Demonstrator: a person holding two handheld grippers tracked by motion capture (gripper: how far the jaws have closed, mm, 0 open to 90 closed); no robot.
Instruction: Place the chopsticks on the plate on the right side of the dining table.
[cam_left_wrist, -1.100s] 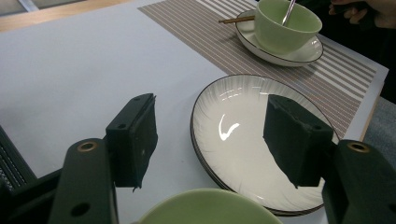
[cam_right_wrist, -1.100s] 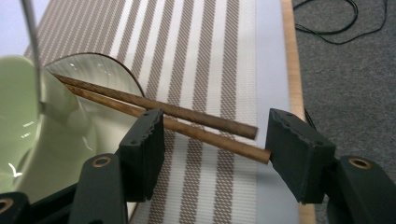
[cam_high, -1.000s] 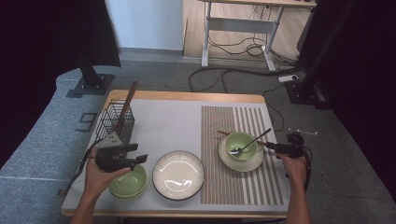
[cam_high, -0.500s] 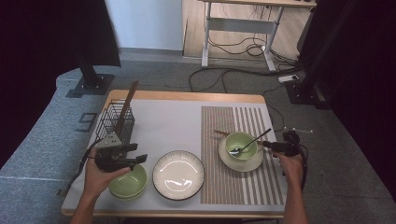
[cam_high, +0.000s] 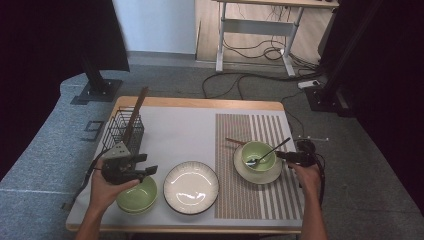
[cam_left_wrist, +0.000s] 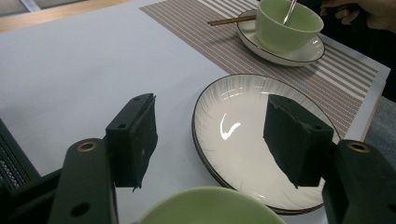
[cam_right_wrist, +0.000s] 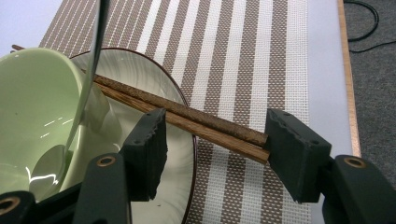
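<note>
My left gripper (cam_high: 131, 169) hangs open over a green bowl (cam_high: 137, 196) at the front left; the bowl's rim (cam_left_wrist: 210, 207) lies just under its jaws, with nothing between them. A white plate (cam_high: 191, 187) (cam_left_wrist: 243, 135) lies beside that bowl. On the striped mat a second green bowl (cam_high: 258, 152) (cam_right_wrist: 37, 102) stands on a saucer (cam_high: 260, 179) with a spoon (cam_high: 268, 151) (cam_right_wrist: 91, 70) leaning in it. A pair of wooden chopsticks (cam_right_wrist: 187, 116) lies across the saucer behind the bowl. My right gripper (cam_high: 294, 157) (cam_right_wrist: 217, 140) is open, and the chopsticks' near ends lie between its jaws.
A black wire basket (cam_high: 125, 131) with a wooden utensil (cam_high: 136, 112) standing in it sits at the back left. The striped mat (cam_high: 250, 200) covers the table's right half. The table's right edge (cam_right_wrist: 348, 93) runs close beside my right gripper.
My right gripper has edged left, closer to the bowl and saucer. The left gripper has stayed where it was.
</note>
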